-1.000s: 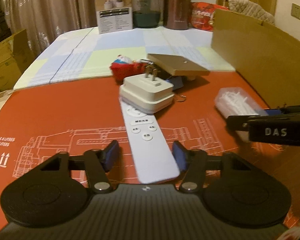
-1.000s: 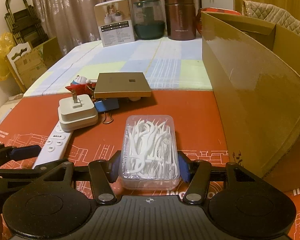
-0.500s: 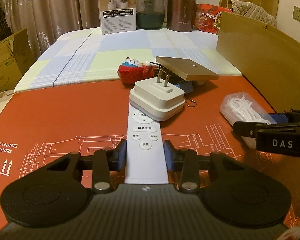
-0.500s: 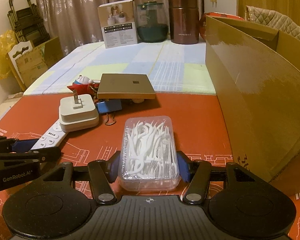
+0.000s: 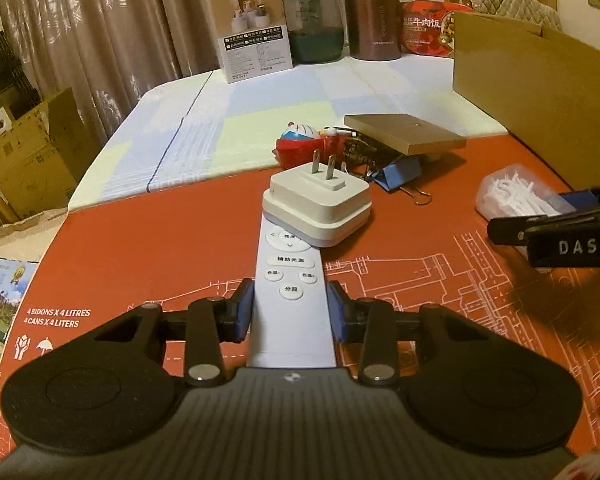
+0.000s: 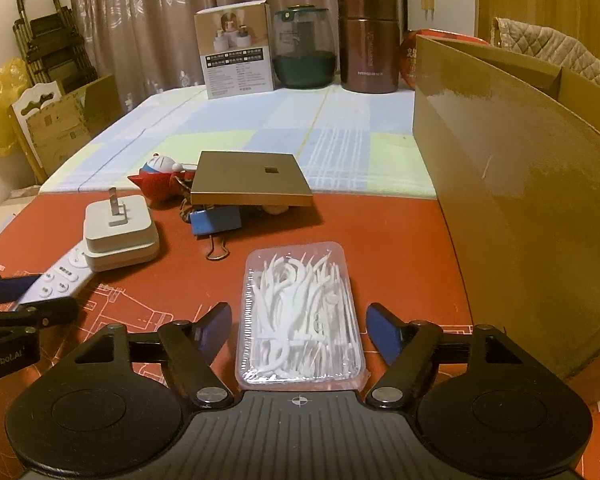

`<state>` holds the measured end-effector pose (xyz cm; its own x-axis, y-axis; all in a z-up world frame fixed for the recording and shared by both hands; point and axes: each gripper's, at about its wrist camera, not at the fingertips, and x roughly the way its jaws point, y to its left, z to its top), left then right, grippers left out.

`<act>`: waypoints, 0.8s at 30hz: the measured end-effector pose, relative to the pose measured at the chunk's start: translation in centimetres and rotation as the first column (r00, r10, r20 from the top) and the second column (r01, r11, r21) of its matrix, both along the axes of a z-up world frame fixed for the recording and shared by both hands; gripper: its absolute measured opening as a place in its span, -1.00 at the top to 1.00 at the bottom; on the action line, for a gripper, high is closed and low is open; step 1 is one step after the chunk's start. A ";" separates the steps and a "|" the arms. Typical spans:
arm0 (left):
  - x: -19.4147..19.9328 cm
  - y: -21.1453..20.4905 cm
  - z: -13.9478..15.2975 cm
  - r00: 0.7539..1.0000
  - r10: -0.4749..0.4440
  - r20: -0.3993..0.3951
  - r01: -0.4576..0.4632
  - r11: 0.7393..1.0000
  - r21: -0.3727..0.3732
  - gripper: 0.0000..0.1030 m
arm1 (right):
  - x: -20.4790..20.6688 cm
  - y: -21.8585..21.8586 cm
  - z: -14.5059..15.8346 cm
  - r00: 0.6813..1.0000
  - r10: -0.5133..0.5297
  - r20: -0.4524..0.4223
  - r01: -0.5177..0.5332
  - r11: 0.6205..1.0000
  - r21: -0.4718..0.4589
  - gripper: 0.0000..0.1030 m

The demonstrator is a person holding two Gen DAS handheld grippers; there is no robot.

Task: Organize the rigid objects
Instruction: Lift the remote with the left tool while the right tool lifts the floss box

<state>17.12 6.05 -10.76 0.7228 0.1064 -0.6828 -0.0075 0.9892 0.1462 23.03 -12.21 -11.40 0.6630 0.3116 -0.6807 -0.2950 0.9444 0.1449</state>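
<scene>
The left gripper (image 5: 291, 314) has its blue-padded fingers (image 5: 242, 312) pressed against both long edges of the white remote (image 5: 290, 300), clamped on its near end. The remote is a slim, flat, matte bar with round and oval buttons, lying on the red worktop (image 5: 140, 248) and running toward 12 o'clock, where its far end sits under the white plug adapter (image 5: 318, 204) (a smooth rounded-square block with two metal prongs pointing up).

The right gripper (image 6: 298, 332) has its fingers (image 6: 384, 334) spread wide, one on each side of the floss-pick box (image 6: 300, 320) and apart from it, with red worktop showing in both gaps. The box is a clear, glossy plastic rectangle with rounded corners, packed with thin white picks, resting flat on the worktop.

From the right wrist view, a blue binder clip (image 6: 216, 220) with wire handles lies at 11 o'clock, tucked partly under a flat, square, gold-brown box (image 6: 252, 178). A red and white toy figure (image 6: 158, 176) sits beside them. At 2 o'clock stands the tall, smooth wall of a cardboard box (image 6: 520, 208), near the floss-pick box.
</scene>
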 end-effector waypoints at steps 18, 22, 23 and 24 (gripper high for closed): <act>-0.7 1.3 -0.6 0.998 0.063 0.017 -0.065 0.949 0.310 0.36 | -0.2 1.1 0.3 0.999 0.030 -0.013 -0.030 0.999 -0.034 -0.05; -1.0 2.1 0.3 0.997 0.077 0.023 -0.080 0.975 0.209 0.36 | -0.2 1.2 0.3 0.999 0.028 -0.018 -0.028 0.999 -0.029 -0.05; -1.1 2.7 0.5 0.996 0.092 0.008 -0.092 0.989 0.112 0.36 | -0.3 1.2 0.3 0.999 0.030 -0.020 -0.030 0.999 -0.029 -0.05; -1.3 3.1 0.7 0.995 0.095 -0.003 -0.095 0.994 0.050 0.36 | -0.3 1.3 0.3 0.999 0.033 -0.022 -0.033 0.999 -0.027 -0.05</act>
<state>15.83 9.14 -10.07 0.7038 0.2080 -0.6792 -0.1000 0.9757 0.1952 22.73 -10.94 -11.05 0.6378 0.3138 -0.7034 -0.3230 0.9380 0.1256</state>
